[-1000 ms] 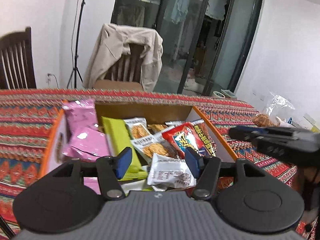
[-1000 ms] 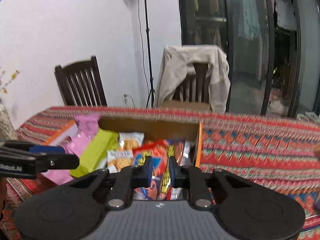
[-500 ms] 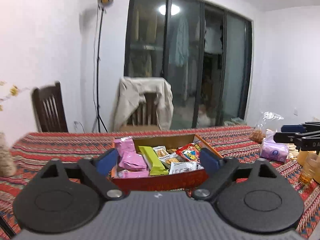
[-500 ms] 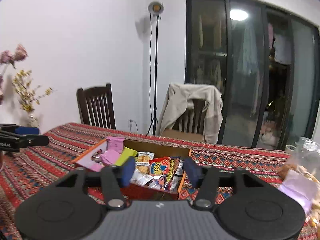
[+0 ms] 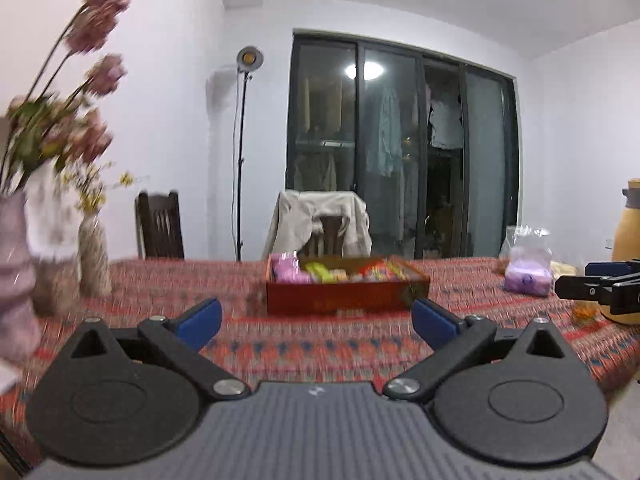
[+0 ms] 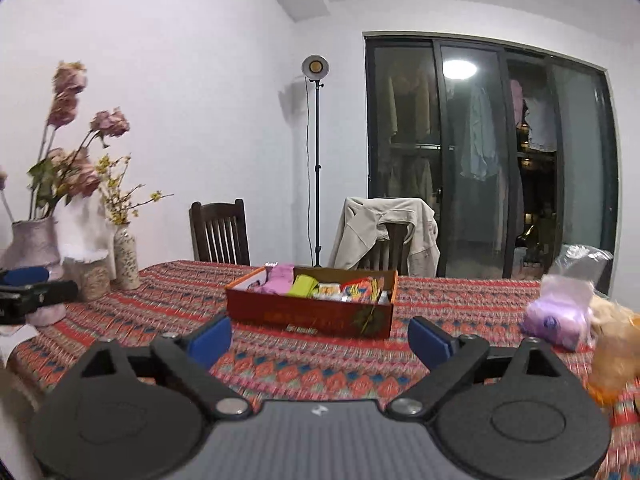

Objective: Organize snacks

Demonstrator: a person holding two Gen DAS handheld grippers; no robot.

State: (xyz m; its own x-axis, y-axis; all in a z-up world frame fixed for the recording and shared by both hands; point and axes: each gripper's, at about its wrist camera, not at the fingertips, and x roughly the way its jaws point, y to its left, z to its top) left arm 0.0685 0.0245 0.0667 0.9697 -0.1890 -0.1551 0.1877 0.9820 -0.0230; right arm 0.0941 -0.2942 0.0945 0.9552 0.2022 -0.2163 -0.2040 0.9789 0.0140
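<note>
A red cardboard box (image 5: 348,298) (image 6: 308,314) stands mid-table on the patterned cloth, some way ahead of both grippers. It holds pink packets (image 6: 280,278), a green packet (image 6: 302,284) and red-and-yellow packets (image 6: 362,286). My left gripper (image 5: 316,318) has its jaws opening wide, with nothing between its blue pads. My right gripper (image 6: 320,340) is likewise opening, and it is empty too. Each gripper shows at the edge of the other's view: the right one (image 5: 600,284), the left one (image 6: 32,292).
Vases with dried flowers (image 6: 34,240) (image 6: 126,258) stand at the table's left end. A purple pack (image 6: 558,316), plastic bags (image 6: 616,344) and a yellow jug (image 5: 628,240) sit at the right. Two chairs (image 6: 220,232), a lamp stand and glass doors are behind.
Both grippers have pulled well back from the box, which was right under them and now looks small. Both jaws have spread from nearly shut to wide. The vases have come into view.
</note>
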